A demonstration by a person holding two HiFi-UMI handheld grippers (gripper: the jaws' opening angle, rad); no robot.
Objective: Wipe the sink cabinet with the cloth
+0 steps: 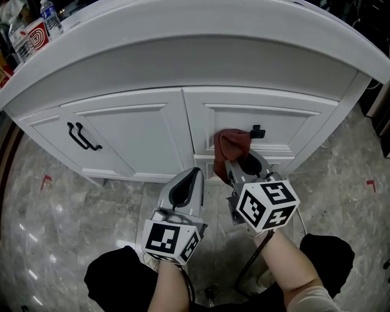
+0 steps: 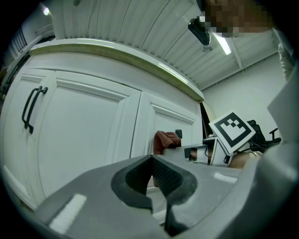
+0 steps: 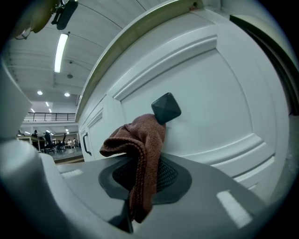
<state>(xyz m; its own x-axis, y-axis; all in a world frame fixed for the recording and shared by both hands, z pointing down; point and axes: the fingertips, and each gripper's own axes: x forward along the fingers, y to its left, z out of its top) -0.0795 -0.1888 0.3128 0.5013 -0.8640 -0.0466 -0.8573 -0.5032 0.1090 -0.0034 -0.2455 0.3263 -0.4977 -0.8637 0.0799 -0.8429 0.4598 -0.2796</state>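
Note:
A white sink cabinet (image 1: 140, 131) with two panelled doors stands in front of me. My right gripper (image 1: 239, 163) is shut on a brown cloth (image 1: 231, 146), which presses against the right door just left of its black knob (image 1: 257, 131). In the right gripper view the cloth (image 3: 140, 154) hangs bunched between the jaws, below the knob (image 3: 166, 108). My left gripper (image 1: 190, 175) hovers near the seam between the doors, shut with nothing in it. The left gripper view shows its pads (image 2: 161, 175) together, with the cloth (image 2: 164, 140) and the right gripper (image 2: 205, 151) beyond.
The left door carries a black bar handle (image 1: 82, 137). A curved white countertop (image 1: 183, 36) overhangs the doors, with bottles (image 1: 52, 17) and a red-and-white box (image 1: 36, 33) at its far left. Grey marble floor (image 1: 55, 201) lies below; the person's knees (image 1: 119, 277) sit close.

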